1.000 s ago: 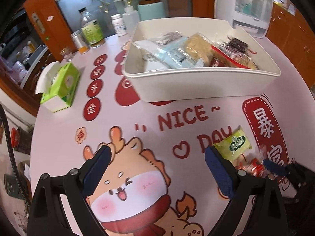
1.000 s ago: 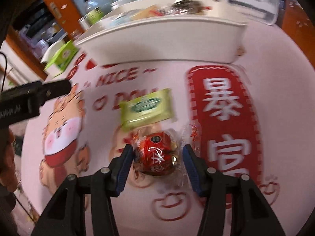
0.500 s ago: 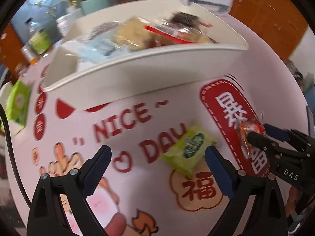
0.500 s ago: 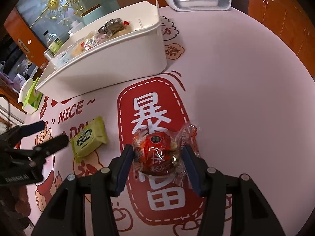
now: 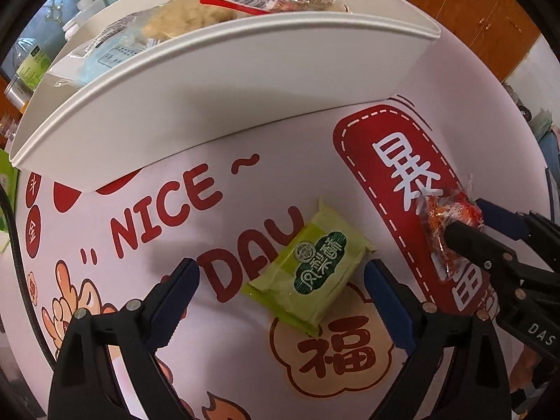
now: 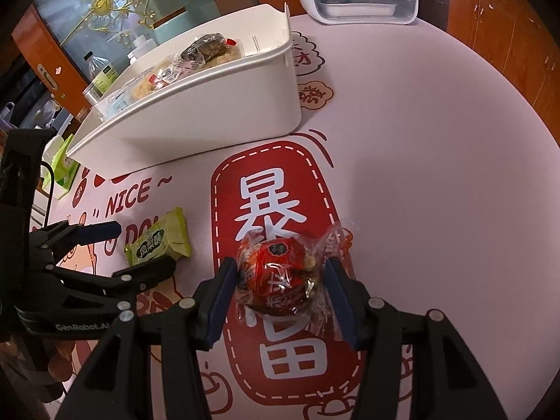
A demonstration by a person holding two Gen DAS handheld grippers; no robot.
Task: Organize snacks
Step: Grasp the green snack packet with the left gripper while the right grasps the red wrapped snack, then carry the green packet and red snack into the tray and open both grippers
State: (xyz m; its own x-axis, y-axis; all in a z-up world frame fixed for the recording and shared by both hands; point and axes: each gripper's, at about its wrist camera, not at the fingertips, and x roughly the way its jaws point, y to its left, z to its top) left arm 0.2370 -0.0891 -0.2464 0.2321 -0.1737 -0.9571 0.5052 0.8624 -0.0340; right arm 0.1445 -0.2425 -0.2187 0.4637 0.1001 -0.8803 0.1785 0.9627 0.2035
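tissue box (image 6: 63, 168) behind left gripper (image 6: 140, 248)

Left gripper (image 5: 280, 290): black frame, blue pads (image 5: 175, 301), silver screws, white "GenRobot.AI" lettering, black cable. Right gripper (image 6: 280, 297): same build, "DAS" marking.

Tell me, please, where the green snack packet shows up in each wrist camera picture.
Left wrist: the green packet lies low and centre, between the open left gripper fingers.
Right wrist: the packet sits left of centre, beside the left gripper.
Shared landmark: the white bin stands behind it in both.
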